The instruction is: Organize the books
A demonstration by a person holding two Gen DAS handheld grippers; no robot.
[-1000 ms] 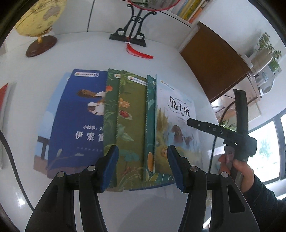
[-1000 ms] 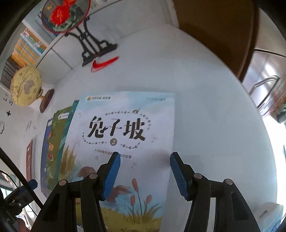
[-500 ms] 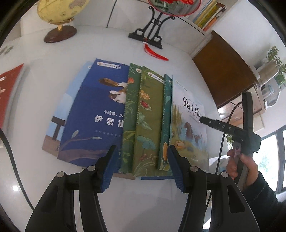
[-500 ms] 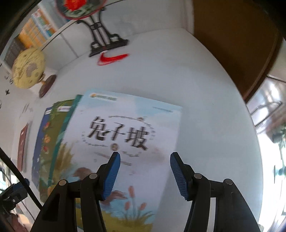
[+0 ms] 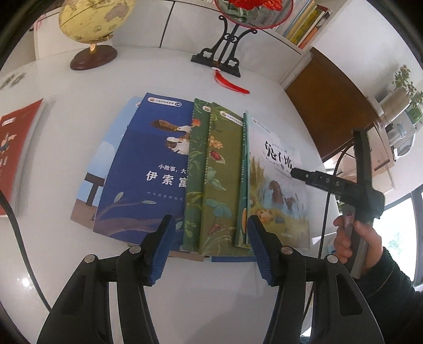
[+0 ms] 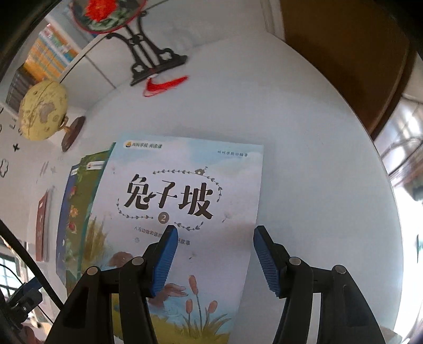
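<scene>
Several thin picture books lie side by side, overlapping, on the white table [image 5: 211, 304]. A blue book [image 5: 148, 169] is at the left, green books [image 5: 219, 180] in the middle, and a pale book with black characters [image 5: 277, 185] at the right. My left gripper [image 5: 211, 225] hovers open over the near edge of the green books with nothing between its pads. My right gripper [image 6: 215, 232] hangs above the pale book [image 6: 185, 190], near its right edge. Its jaws are opening and grip nothing.
A red book [image 5: 15, 148] lies apart at the table's left edge. A yellow globe [image 5: 92, 18] and a black fan stand [image 5: 224, 55] with a red tassel [image 5: 230, 84] stand at the back. A hand [image 5: 354, 238] holds the right tool. A brown cabinet [image 5: 333, 105] is beyond the right edge.
The left view has drawn back and tilted, so the row of books sits higher in it and the globe shows more. The right gripper rolled slightly and its jaws widened a little.
</scene>
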